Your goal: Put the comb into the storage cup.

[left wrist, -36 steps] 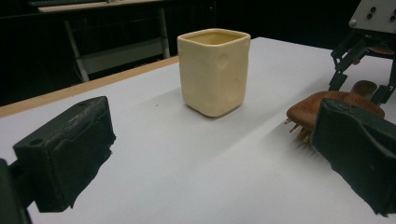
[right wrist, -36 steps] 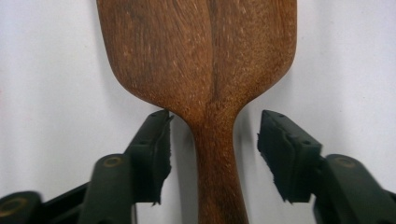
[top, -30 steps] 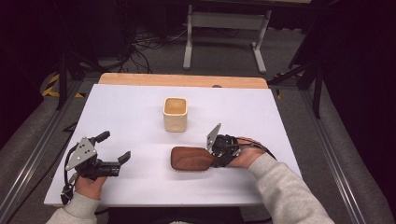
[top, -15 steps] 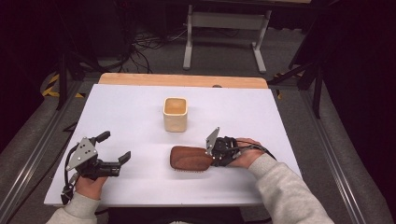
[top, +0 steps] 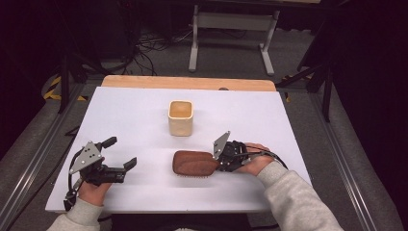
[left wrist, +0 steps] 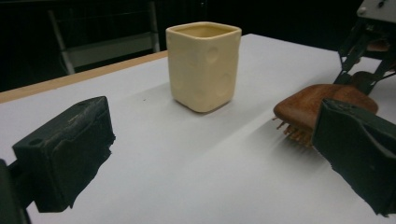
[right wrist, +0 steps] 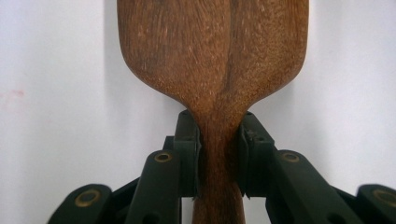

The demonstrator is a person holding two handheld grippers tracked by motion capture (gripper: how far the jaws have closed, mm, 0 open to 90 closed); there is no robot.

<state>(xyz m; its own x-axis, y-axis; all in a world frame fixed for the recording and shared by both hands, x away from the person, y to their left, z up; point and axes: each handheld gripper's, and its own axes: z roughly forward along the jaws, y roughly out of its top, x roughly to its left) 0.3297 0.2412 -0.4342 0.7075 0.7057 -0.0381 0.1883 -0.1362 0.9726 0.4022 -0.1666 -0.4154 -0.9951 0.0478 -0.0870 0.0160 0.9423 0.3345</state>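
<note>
- A white table [top: 144, 192] stands in a dark room, with cables on the floor behind it and a pale metal stand [top: 231, 33] further back.
- Over the last second very little has changed: the wooden hairbrush [top: 195, 162] has slid slightly toward the person's left, and the right gripper [top: 226, 156] has gone with it. The left gripper [top: 118, 154] and the cream cup [top: 181, 117] sit where they were.
- My guess is the grip on the brush has just been settled and a lift is about to follow, maybe toward the cup.
- The right gripper's jaws are nearly closed, pinching the narrow neck of the brush handle from both sides, pads touching the wood.
- The brush lies bristles down near the table's front, between the two hands, the cup a little way behind it.
- The left gripper's jaws stand wide apart with nothing between them, low over the table and aimed toward the cup.
</note>
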